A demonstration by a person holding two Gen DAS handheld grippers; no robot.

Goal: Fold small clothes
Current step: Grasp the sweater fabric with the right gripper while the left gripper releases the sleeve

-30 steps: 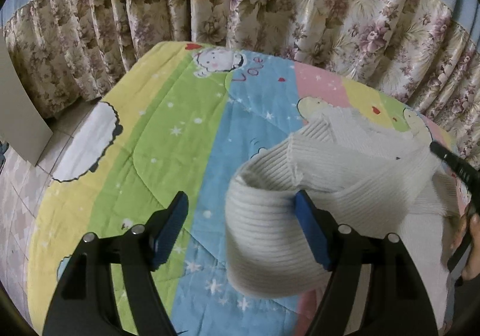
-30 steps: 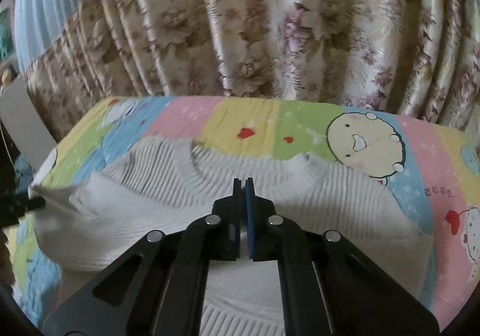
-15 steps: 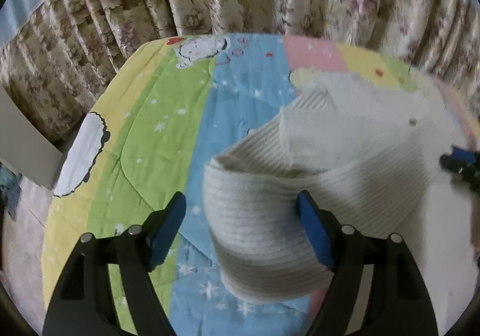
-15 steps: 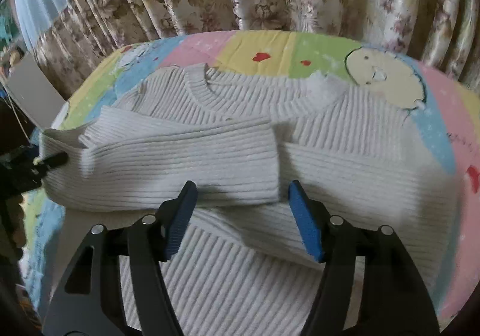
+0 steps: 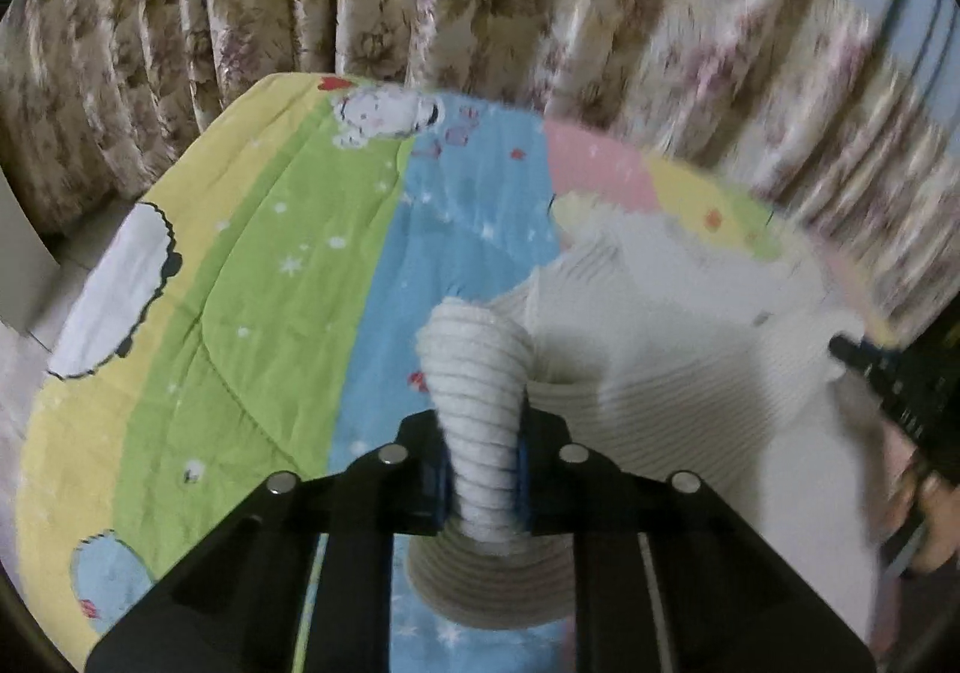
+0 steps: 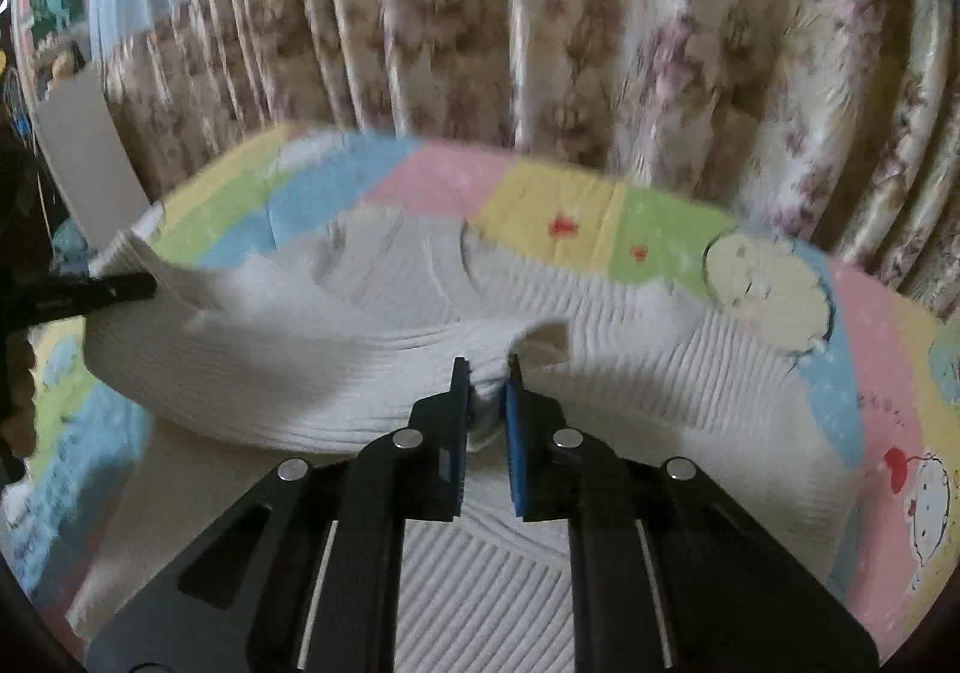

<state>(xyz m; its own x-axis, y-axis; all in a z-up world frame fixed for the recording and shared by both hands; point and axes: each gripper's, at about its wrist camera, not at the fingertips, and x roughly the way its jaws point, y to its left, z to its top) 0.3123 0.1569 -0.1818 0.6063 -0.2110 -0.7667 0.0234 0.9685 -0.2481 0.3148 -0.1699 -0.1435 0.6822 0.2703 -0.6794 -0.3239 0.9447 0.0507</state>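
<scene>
A cream ribbed sweater (image 6: 630, 373) lies on the bright cartoon quilt (image 5: 270, 265), neck toward the curtain. My left gripper (image 5: 483, 469) is shut on the bunched fold of the sweater's sleeve (image 5: 480, 373), which sticks up between the blue pads. My right gripper (image 6: 486, 379) is shut on the same sleeve's cuff end (image 6: 528, 337), lifted over the sweater's chest. The sleeve (image 6: 270, 361) spans between the two grippers. The left gripper (image 6: 120, 286) shows at the left edge of the right wrist view, and the right gripper (image 5: 864, 367) at the right edge of the left wrist view.
A floral curtain (image 6: 540, 42) hangs close behind the quilt's far edge. A white board (image 6: 90, 156) leans at the left. A person's hand (image 5: 924, 517) holds the right tool. Bare quilt (image 6: 870, 373) lies to the right of the sweater.
Both grippers went from open to shut on the folded sleeve, the left at its fold, the right at its cuff end. The sleeve now lifts off the sweater.
</scene>
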